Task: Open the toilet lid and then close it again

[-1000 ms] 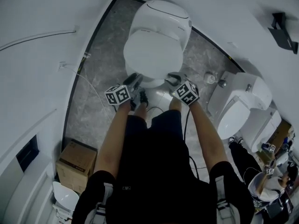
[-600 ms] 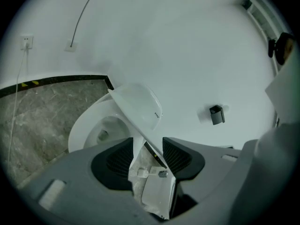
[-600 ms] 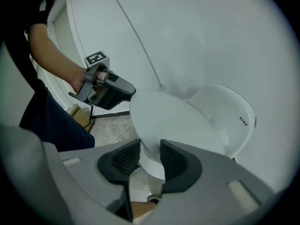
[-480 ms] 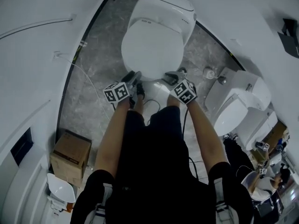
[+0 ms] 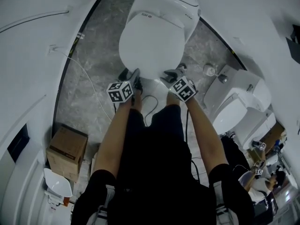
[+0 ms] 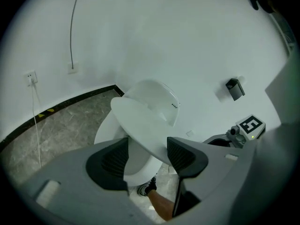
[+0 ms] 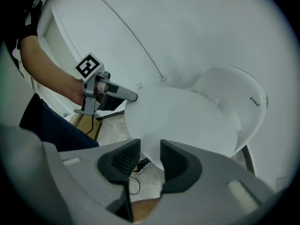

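The white toilet lid [image 5: 150,46] is tilted a little above the bowl [image 6: 110,130], as the left gripper view shows. Both grippers are at the lid's front edge. My left gripper [image 5: 131,77] has just been opening its jaws. They stand wide, with the lid's rim [image 6: 140,125] between them and room beside the left pad [image 6: 112,158]. My right gripper [image 5: 171,74] is shut on the rim [image 7: 150,146], which fills the narrow gap between its pads. Each gripper view shows the other gripper: the right gripper [image 6: 243,130] and the left gripper [image 7: 101,90].
A cardboard box [image 5: 65,149] stands on the marble floor at the left wall. A white cable [image 5: 89,86] runs from the wall, and a black cable [image 5: 150,102] lies by my feet. More toilets [image 5: 239,107] stand to the right, where another person [image 5: 262,182] is.
The lid has come down closer to the bowl, and both grippers have sunk with its front edge. The toilet now sits higher and larger in the head view.
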`<state>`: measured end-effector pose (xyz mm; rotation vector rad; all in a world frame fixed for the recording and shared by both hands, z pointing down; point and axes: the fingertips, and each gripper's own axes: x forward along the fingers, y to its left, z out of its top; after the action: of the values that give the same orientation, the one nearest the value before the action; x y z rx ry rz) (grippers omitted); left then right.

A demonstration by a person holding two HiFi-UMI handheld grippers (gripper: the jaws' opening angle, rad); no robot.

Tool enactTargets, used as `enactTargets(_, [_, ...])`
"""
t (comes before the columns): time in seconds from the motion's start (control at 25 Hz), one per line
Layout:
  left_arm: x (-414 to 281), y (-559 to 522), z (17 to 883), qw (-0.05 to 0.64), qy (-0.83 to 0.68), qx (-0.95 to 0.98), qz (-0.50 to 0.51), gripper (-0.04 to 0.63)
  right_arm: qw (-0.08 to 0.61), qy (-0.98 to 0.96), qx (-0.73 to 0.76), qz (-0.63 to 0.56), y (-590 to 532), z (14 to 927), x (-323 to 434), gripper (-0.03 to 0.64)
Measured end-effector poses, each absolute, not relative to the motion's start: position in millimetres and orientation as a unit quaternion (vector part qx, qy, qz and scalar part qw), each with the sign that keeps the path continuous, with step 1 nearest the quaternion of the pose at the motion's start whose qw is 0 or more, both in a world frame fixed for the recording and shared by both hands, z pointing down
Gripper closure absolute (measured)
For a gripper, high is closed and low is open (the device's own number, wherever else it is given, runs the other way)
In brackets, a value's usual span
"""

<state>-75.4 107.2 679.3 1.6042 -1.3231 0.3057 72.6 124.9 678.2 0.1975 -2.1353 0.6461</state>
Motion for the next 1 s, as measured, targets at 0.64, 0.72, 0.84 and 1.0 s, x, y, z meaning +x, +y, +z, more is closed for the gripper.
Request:
enactTargets(0.64, [-87, 129, 739, 0.463, -0.551, 0.651, 0.240, 0.298, 0.480, -0.832, 0.057, 0.271, 138, 748, 82, 0.492])
enactTargets(0.72, [-87, 132, 748, 0.463, -0.548, 0.650, 0.252, 0.295, 0.481, -0.832, 0.054, 0.272, 141, 756, 82, 0.494])
enactTargets(0.84, [-89, 137, 762, 0.464, -0.541, 0.648, 0.269, 0.290, 0.483, -0.832, 0.047, 0.267, 144, 768, 81, 0.497])
enactTargets(1.0, [-92, 142, 779, 0.470, -0.532, 0.646, 0.281, 0.285, 0.488, -0.830, 0.040, 0.268, 147, 782, 79, 0.508])
